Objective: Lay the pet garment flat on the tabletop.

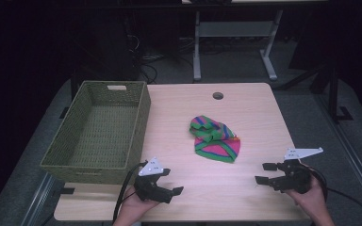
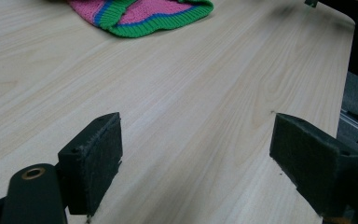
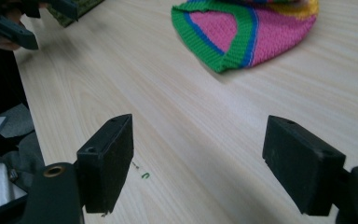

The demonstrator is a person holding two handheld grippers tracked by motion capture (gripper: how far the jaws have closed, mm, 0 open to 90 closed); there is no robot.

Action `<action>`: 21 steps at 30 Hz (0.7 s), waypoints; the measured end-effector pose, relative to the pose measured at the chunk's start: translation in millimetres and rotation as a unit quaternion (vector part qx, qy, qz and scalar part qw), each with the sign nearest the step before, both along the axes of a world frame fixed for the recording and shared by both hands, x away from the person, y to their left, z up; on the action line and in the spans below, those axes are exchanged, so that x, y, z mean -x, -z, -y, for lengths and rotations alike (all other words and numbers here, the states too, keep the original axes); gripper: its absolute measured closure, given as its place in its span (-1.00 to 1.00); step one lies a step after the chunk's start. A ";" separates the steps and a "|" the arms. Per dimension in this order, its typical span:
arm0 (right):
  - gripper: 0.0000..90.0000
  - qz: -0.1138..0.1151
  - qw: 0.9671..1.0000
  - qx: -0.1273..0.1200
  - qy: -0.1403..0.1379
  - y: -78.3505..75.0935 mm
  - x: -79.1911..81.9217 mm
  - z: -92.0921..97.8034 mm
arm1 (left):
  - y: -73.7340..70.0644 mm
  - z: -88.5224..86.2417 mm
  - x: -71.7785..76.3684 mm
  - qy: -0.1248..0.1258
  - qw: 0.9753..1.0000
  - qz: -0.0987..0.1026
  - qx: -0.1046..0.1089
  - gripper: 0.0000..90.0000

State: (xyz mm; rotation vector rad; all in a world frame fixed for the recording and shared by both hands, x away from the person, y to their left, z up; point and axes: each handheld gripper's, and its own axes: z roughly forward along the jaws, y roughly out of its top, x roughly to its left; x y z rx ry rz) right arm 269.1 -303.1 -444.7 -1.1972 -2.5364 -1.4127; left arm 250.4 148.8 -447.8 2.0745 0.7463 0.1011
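A knitted cloth (image 1: 215,139) in pink with green, blue and a little yellow banding lay crumpled near the middle of the pale wooden worktop (image 1: 245,101), clear of both hands. To its left stood a green woven basket (image 1: 141,113), its long side running along the worktop's left edge and its near corner hanging past the front left of the board. The left claw (image 1: 172,181) was held low over the front of the worktop, just right of the basket's near corner, pointing to the right; its jaws stood wide apart with nothing between them, and in the left gripper view only bare wood lay between the pads (image 2: 95,163), the cloth's green hem (image 2: 142,14) well ahead of them. The right claw (image 1: 264,173) hovered near the front right corner, pointing left toward the other claw, also spread wide and empty. In the right gripper view the cloth (image 3: 247,32) lay ahead and slightly to the right, and a tiny green scrap of thread (image 3: 145,175) rested on the wood just beside the left pad.
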 end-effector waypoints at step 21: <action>-0.53 -0.020 0.999 -0.014 -0.026 -18.8 -35.1 -8.9 | -0.7 -1.9 0.0 -0.004 1.000 0.000 0.004 -0.63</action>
